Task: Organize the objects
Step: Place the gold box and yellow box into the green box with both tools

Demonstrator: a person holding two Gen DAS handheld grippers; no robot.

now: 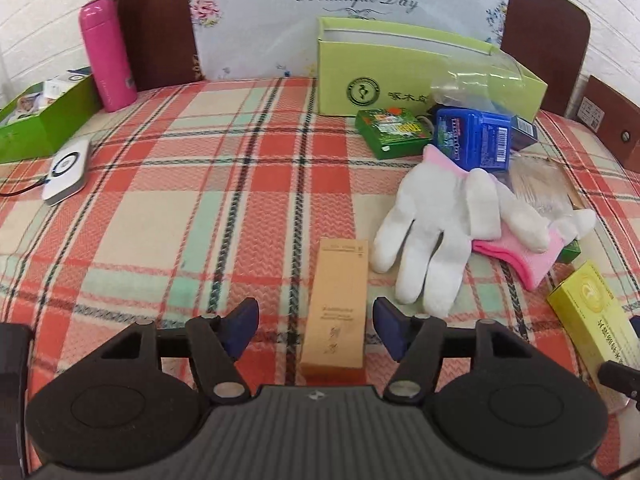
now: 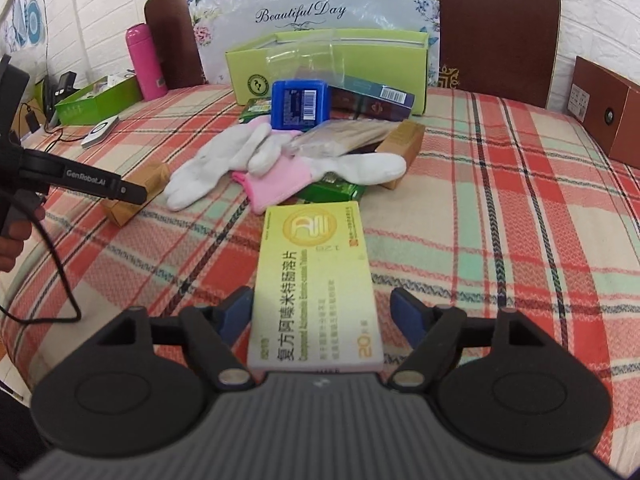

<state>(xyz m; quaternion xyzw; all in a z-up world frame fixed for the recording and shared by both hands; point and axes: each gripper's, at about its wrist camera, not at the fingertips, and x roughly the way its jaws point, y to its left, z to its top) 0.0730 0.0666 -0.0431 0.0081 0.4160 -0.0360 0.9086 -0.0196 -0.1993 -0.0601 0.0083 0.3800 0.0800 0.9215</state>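
Scattered across a plaid-covered bed (image 1: 200, 168): tan carton (image 1: 335, 312) lying flat near the front edge; yellow tablet box (image 2: 314, 288) flat, also toward the front. White gloves (image 1: 432, 220) with pink cuffs sprawled mid-bed, one overlapping the other. Behind them, blue pack (image 1: 474, 138) and small green box (image 1: 390, 133). Open light-green box (image 1: 404, 68) at the head edge. Pink flask (image 1: 106, 54) upright at the far left corner.

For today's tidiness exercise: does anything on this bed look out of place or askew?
Yes. The white gloves lie crumpled over a jumble of small boxes, and a clear plastic bag droops out of the open green box. Nothing looks spilled or damaged.
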